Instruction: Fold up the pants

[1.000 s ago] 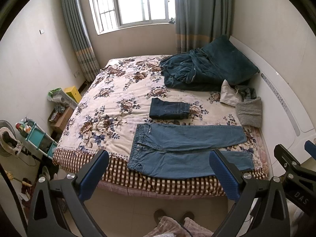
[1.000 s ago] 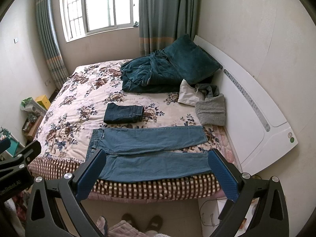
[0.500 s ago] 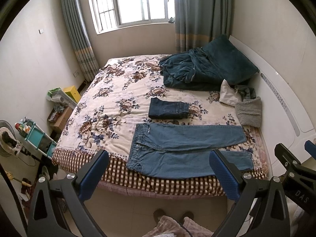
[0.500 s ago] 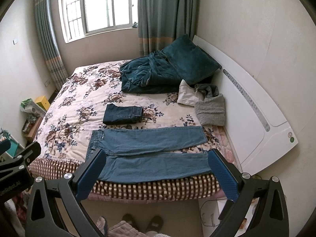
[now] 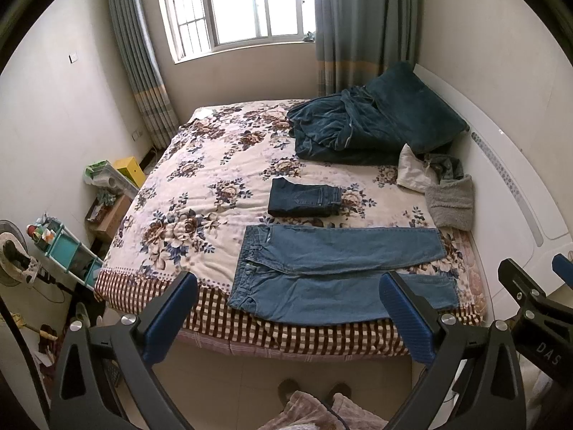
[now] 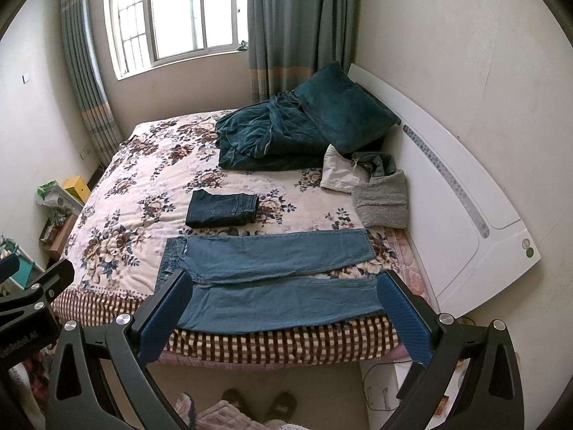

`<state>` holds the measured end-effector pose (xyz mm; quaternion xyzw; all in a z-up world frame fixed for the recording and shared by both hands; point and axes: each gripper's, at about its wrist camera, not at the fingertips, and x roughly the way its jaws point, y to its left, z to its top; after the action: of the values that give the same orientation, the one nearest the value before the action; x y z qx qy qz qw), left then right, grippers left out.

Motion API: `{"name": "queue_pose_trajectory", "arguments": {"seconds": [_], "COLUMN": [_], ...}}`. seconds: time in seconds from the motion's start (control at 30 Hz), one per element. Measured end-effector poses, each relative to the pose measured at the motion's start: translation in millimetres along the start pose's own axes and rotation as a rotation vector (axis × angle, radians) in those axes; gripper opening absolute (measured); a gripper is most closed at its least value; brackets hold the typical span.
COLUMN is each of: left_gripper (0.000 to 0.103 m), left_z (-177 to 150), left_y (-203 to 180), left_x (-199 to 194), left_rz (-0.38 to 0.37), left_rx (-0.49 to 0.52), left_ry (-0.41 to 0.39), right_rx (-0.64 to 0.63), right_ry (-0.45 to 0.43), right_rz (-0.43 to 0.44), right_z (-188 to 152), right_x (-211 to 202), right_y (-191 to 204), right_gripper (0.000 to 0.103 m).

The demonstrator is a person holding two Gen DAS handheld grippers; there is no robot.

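Light blue pants lie flat along the bed's near edge, legs toward the headboard. Left gripper and right gripper hang above the floor short of them, both wide open, holding nothing. Folded dark jeans sit just beyond the pants.

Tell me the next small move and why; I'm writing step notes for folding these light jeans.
Probably lower both open grippers toward the near leg of the light jeans: the left hand-held gripper to its waist end, the right hand-held gripper to its cuff. The jeans lie flat with legs apart, neither gripper touches them, and a dark pair behind is already folded.
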<state>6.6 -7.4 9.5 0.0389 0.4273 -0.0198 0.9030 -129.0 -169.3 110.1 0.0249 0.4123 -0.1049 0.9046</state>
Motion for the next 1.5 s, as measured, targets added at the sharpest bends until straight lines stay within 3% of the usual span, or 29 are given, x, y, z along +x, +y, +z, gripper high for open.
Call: {"name": "queue_pose_trajectory", "arguments": {"seconds": [1.1, 1.23, 1.37, 1.5], "left_gripper": [0.103, 0.103, 0.103, 0.103], "left_z": [1.2, 7.0, 20.5, 33.5], "left_y": [1.1, -0.3, -5.4, -8.6], "left_x": [4.0, 20.7, 58.1, 104.9], "left_rz": [0.014, 0.055, 0.106, 0.150], "left_rx": [-0.020, -0.052, -0.078, -0.081], "left_ry": [-0.006, -0.009, -0.002, 0.036], "right_rx": [0.005, 0.021, 0.029, 0.030], "right_ry": [0.005, 0.030, 0.062, 0.092], "right_rz": [0.007, 0.026, 0.061, 0.034], "right_z": [2.6, 11.2, 22.0, 40.3], "right_x": [9.7, 33.8, 76.5, 132.8], "right_y": [-2.4, -4.4, -6.0, -5.4], "right_gripper": [0.103, 0.103, 0.103, 0.103]}}
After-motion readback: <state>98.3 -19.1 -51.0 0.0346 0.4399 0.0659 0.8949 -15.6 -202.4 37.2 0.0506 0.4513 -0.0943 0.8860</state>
